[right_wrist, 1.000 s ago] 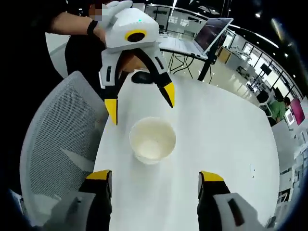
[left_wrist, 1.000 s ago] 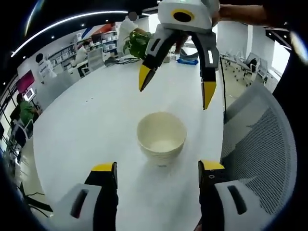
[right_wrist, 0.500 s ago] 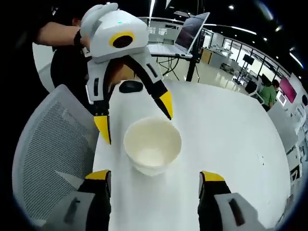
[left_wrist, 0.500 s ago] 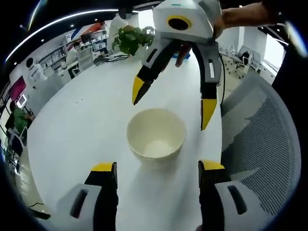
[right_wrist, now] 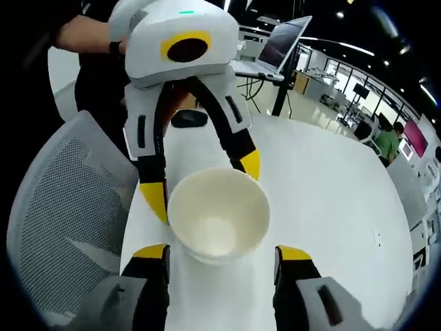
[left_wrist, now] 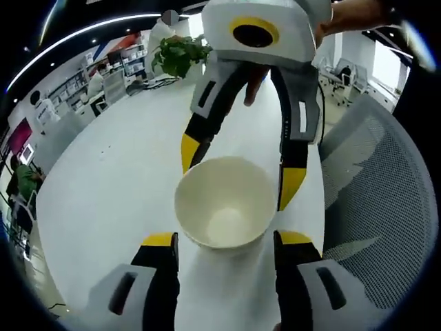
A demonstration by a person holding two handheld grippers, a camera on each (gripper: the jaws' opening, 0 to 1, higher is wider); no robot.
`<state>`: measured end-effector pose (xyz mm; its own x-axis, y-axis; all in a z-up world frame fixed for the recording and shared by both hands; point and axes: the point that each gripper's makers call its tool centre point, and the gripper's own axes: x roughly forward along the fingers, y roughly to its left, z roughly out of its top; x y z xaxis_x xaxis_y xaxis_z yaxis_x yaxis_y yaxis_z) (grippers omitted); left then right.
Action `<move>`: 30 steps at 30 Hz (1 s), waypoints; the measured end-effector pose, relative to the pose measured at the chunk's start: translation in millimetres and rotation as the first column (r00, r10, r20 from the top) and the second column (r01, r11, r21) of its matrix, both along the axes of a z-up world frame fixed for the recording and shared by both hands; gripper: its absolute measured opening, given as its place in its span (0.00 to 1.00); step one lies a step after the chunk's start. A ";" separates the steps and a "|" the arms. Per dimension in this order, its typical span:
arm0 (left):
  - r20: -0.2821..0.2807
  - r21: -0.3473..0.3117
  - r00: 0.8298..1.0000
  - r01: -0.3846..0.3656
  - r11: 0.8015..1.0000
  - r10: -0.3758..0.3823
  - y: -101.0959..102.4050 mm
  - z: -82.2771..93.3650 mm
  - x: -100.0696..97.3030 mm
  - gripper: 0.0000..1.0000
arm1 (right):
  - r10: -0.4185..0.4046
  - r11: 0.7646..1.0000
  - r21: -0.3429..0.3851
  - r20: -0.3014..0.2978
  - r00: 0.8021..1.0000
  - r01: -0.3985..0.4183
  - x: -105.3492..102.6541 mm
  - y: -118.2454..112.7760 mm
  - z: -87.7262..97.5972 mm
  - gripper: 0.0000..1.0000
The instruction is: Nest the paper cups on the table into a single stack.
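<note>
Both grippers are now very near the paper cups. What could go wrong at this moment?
The left gripper and right gripper straddle the same stack of cups with open jaws; closing together could crush or tip it. Their yellow fingertips might also collide. The stack stands near the table edge by the mesh chair, so a push may drop it.

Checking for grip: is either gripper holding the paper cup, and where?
Nothing held. Both grippers' fingers are open around the paper cup, not clamped on its rim.

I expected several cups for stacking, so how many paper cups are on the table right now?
1 visible stack of paper cups, standing upright on the white table between both grippers' open fingers; cups nested inside can't be counted.
</note>
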<state>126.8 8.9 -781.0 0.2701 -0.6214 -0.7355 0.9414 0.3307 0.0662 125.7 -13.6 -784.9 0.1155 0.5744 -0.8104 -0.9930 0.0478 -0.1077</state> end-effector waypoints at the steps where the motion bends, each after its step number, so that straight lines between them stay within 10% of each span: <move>1: 0.000 0.003 1.000 0.003 1.000 -0.003 -0.3 -1.2 0.1 0.52 | 0.013 1.000 -0.016 0.008 1.000 -0.013 -0.8 0.4 -2.4 0.52; 3: 0.003 0.013 1.000 0.010 1.000 -0.010 -1.7 -2.5 -1.9 0.46 | 0.036 0.999 -0.027 0.016 0.999 -0.035 -3.7 3.4 -3.1 0.38; 14: -0.013 -0.002 1.000 -0.001 1.000 0.001 -4.1 -1.8 9.3 0.41 | 0.031 0.999 -0.017 -0.001 1.000 -0.031 3.5 -1.4 4.5 0.36; 30: 0.029 -0.020 1.000 0.010 1.000 -0.009 -23.0 10.6 72.8 0.41 | -0.049 0.999 0.006 0.032 0.998 0.049 73.1 -18.7 10.3 0.34</move>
<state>199.5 -14.1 -770.4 0.2850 -0.6385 -0.7149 0.9422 0.3235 0.0867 198.9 -32.3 -774.7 0.1698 0.5713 -0.8030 -0.9855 0.0968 -0.1394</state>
